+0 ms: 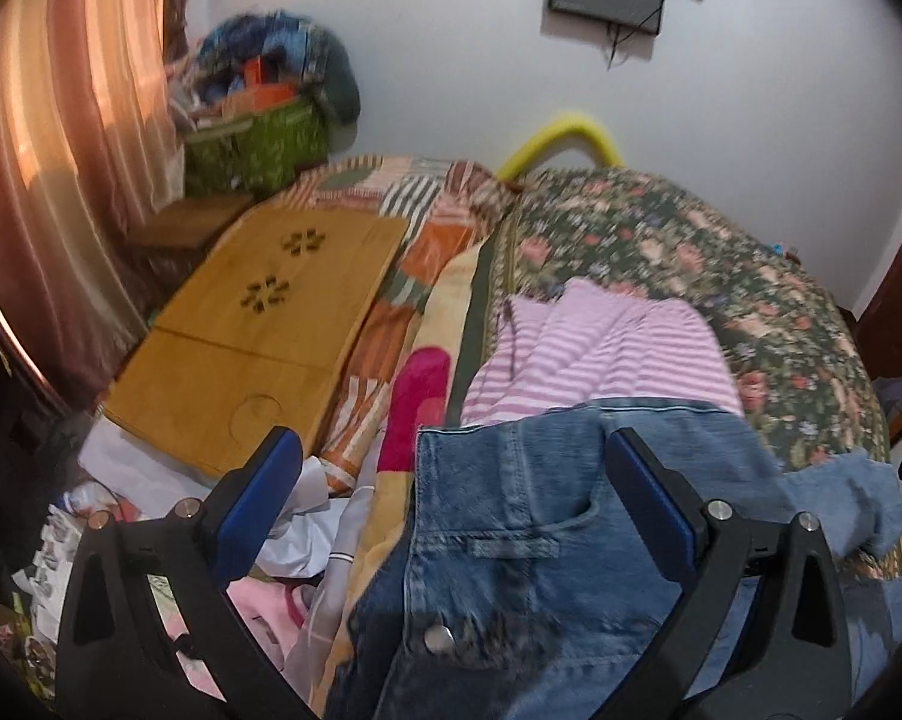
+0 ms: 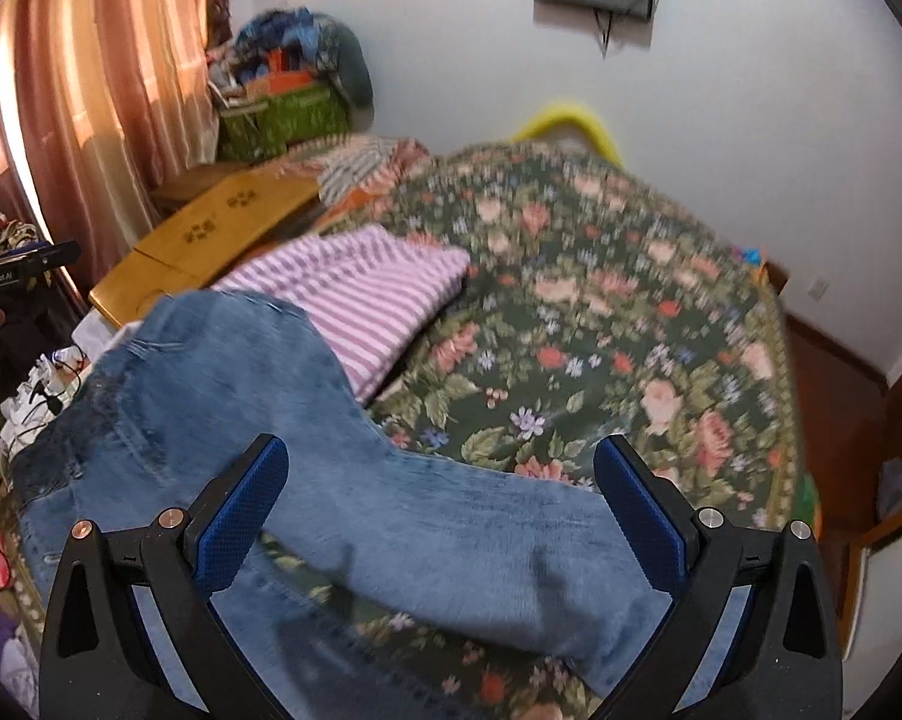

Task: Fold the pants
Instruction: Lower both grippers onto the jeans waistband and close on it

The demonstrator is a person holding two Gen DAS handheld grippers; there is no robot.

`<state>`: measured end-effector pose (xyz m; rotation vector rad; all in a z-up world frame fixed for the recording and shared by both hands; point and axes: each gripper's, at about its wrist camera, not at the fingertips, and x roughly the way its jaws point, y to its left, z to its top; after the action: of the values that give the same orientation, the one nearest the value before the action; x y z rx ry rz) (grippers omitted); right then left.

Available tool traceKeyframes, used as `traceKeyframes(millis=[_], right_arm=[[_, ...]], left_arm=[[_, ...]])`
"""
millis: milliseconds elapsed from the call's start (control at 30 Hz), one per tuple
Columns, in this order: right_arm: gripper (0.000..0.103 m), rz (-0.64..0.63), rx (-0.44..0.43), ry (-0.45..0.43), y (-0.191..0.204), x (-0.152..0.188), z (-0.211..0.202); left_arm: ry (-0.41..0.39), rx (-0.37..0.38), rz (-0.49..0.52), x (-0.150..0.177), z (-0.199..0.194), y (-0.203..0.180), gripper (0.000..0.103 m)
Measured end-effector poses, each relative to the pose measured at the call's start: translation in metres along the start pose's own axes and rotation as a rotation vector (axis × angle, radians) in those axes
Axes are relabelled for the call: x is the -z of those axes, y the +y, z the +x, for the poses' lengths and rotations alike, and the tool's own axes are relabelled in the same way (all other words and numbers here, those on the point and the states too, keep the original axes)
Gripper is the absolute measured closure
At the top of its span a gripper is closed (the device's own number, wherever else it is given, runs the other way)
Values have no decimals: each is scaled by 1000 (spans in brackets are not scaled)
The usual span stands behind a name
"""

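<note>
The jeans (image 2: 355, 480) lay unfolded on the floral cover (image 2: 601, 312) at the near edge of the bed, waist toward the left, one leg running right, partly over a striped top (image 2: 355, 294). The left gripper (image 1: 451, 480) hung over the waistband, jaws spread and empty. The right gripper (image 2: 439, 480) hung over the leg, likewise released. Judged stage: approach before the first fold. Next move likely calls for each claw to drop and pinch denim, waist and leg.

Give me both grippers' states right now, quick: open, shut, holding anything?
Left gripper: open, jaws spread above the jeans waistband, holding nothing.
Right gripper: open, jaws spread over a jeans leg, holding nothing.
</note>
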<state>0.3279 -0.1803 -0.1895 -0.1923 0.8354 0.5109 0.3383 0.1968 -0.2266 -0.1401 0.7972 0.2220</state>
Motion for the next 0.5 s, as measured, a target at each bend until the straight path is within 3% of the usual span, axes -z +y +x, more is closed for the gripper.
traceKeyframes(millis=[100, 267, 400, 500], right_arm=[[3, 4, -35, 56, -11, -3, 29], [18, -56, -77, 170, -13, -3, 73], [19, -111, -137, 262, -12, 1, 103], [19, -161, -132, 331, -13, 3, 123]], left_arm=[[55, -2, -7, 2, 35, 8, 8], [164, 55, -30, 10, 86, 18, 12], [248, 133, -45, 16, 115, 18, 12], [259, 165, -59, 18, 129, 21, 12]])
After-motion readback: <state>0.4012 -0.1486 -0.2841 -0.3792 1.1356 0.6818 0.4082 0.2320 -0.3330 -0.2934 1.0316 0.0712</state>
